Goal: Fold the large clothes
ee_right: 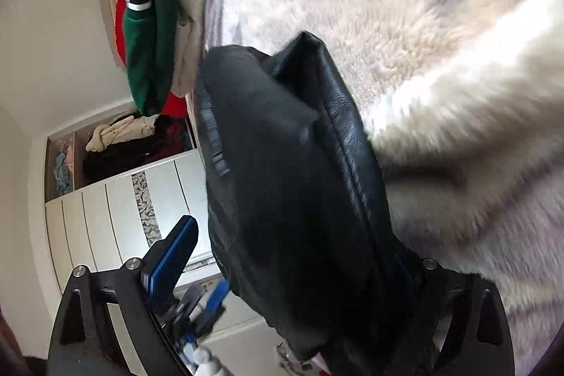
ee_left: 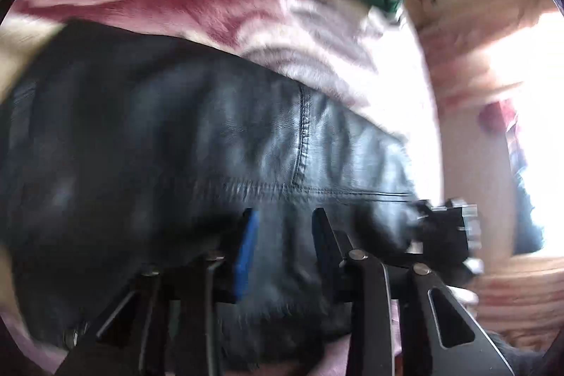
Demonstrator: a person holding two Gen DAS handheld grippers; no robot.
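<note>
A plush blanket (ee_right: 405,5) covers the bed, wardrobe (ee_right: 116,199) beyond. The black leather jacket (ee_left: 176,136) lies across it, awaiting folding. Green clothes (ee_right: 148,34) at 11 o'clock. Right tongs (ee_right: 303,256) gape around a jacket fold, ungripped. Left tongs (ee_left: 283,235) narrowed above the leather, empty.

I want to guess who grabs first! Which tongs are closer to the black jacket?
Right, probably. The right tongs have the black jacket between their fingers; the left tongs point at it from just above.
</note>
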